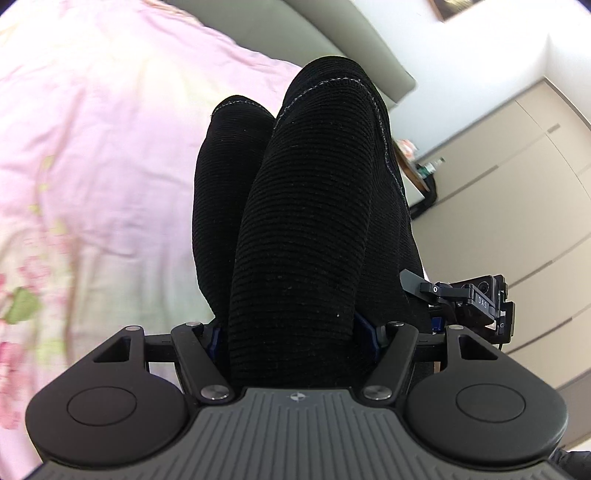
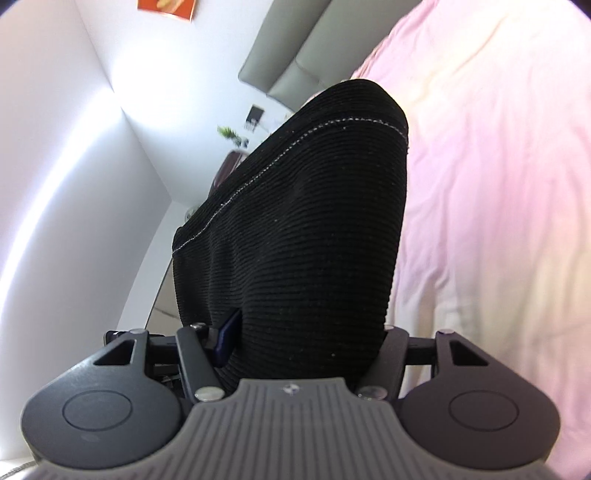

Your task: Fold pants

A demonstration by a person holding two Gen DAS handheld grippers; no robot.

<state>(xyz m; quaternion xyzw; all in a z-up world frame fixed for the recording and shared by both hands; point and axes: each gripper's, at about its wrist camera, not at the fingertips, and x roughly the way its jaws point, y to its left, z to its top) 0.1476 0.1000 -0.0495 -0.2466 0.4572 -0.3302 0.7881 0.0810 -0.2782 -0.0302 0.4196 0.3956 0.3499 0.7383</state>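
The black ribbed pants [image 1: 295, 221] hang over my left gripper [image 1: 291, 332], which is shut on the cloth; two hemmed ends with pale stitching stand up in front of the camera. The fingers are hidden under the cloth. In the right wrist view the same pants [image 2: 295, 240] cover my right gripper [image 2: 299, 339], also shut on the cloth, with a stitched hem across the top. The other gripper [image 1: 476, 302] shows at the right of the left wrist view, close beside the pants.
A pink bed sheet [image 1: 92, 129] with a flower print lies below, also in the right wrist view [image 2: 498, 184]. A grey headboard [image 1: 332, 33] stands behind. Beige wardrobe doors [image 1: 517, 203] are on one side, a white wall [image 2: 55, 147] and a small table on the other.
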